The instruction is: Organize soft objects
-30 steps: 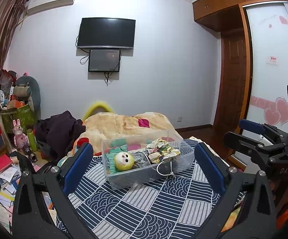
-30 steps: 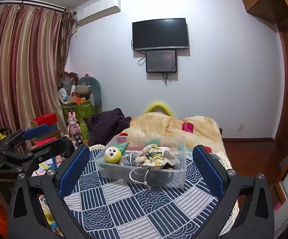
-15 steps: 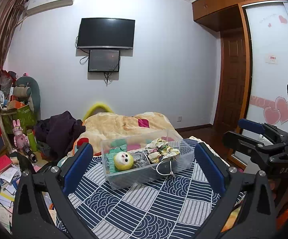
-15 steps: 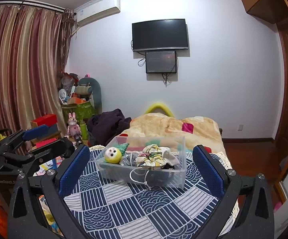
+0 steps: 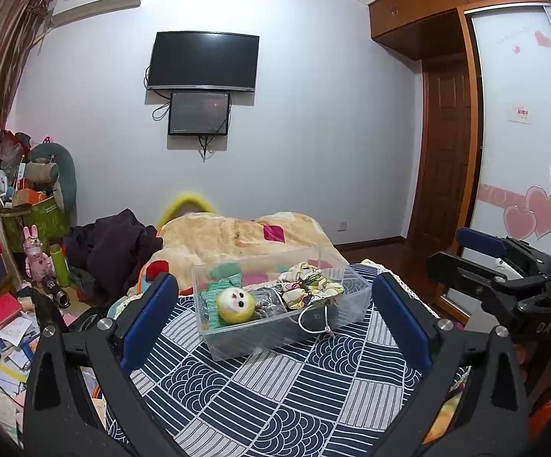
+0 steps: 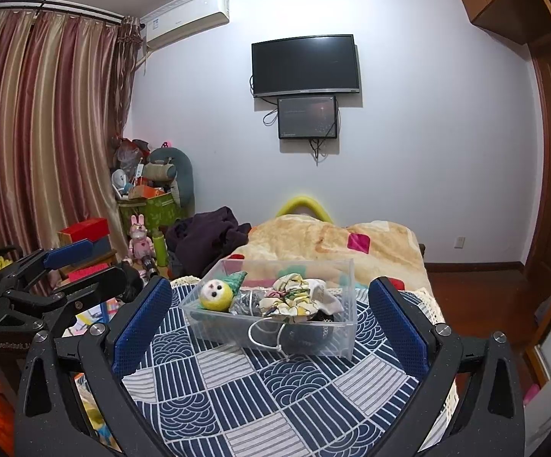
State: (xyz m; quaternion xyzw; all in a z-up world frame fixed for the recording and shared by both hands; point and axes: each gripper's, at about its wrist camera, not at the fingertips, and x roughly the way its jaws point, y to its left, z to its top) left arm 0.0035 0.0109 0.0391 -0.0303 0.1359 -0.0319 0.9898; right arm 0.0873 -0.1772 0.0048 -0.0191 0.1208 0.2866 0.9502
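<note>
A clear plastic bin (image 5: 281, 304) sits on the navy patterned cloth (image 5: 275, 392) and holds the soft things: a yellow round plush with a white face (image 5: 234, 305) at its left end, a green knitted piece (image 5: 214, 292) behind that, a dark grey bundle (image 5: 264, 299) in the middle, and a floral fabric piece (image 5: 309, 289) toward the right. A white cord loop (image 5: 315, 321) hangs over the bin's near wall.

The left gripper (image 5: 275, 318) hovers short of the bin with its blue pads spread wide, nothing between them — the bin shows in the gap. The right gripper (image 6: 269, 321) is likewise spread wide and empty, also framing the bin (image 6: 271, 304) from the near side.

Behind the cloth lies a beige blanket (image 5: 237, 236), with a dark purple heap of clothing (image 5: 111, 243) to its left. A television (image 5: 203, 61) hangs on the far wall — striped curtains (image 6: 35, 133) on the left in the right wrist view.
</note>
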